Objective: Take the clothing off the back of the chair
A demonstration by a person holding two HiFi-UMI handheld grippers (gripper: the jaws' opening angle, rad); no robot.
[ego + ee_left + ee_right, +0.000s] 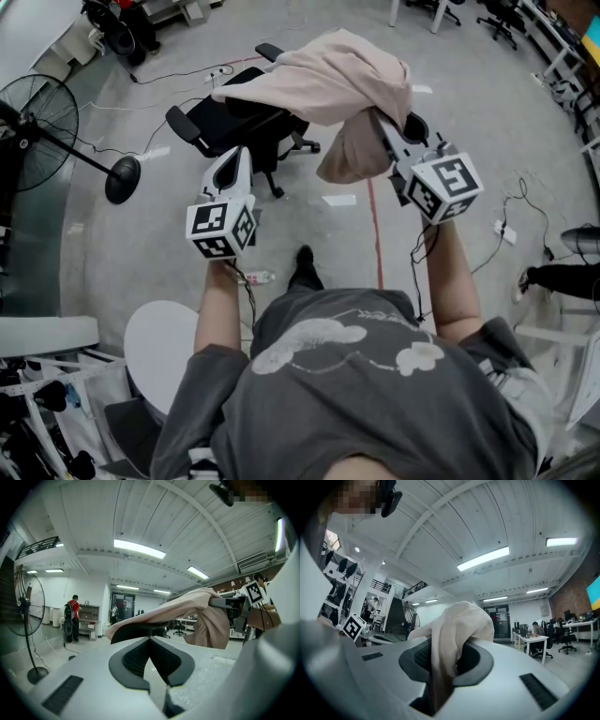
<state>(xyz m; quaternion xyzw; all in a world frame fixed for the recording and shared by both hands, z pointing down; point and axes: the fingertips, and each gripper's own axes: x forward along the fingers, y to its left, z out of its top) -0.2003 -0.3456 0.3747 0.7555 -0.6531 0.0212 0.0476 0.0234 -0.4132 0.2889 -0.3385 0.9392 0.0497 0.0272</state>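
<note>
Person's torso (375, 375) in foreground. The clothing (319, 80), clamped in the right gripper (382, 124), runs leftward, its far end draped over the chair (225, 127) back. The left gripper (238, 155), jaws together and empty, lies nearer that end.

clothing (328, 80): soft pale-pink cloth, matt, hanging in loose creases.
chair (230, 127): black and matt; arm pads look like plastic, seat covering too dark to tell.
left gripper (149, 641): smooth pale-grey plastic shell, matt; black pads finely ribbed.
right gripper (440, 658): same pale plastic, dark ribbed pads, a black grooved strip set in the shell.
floor (141, 253): grey, smooth, faint sheen.
fan (37, 131): black wire cage, metal by its look; dull round base.
t-shirt (375, 394): grey cloth, matt, white print.
</note>
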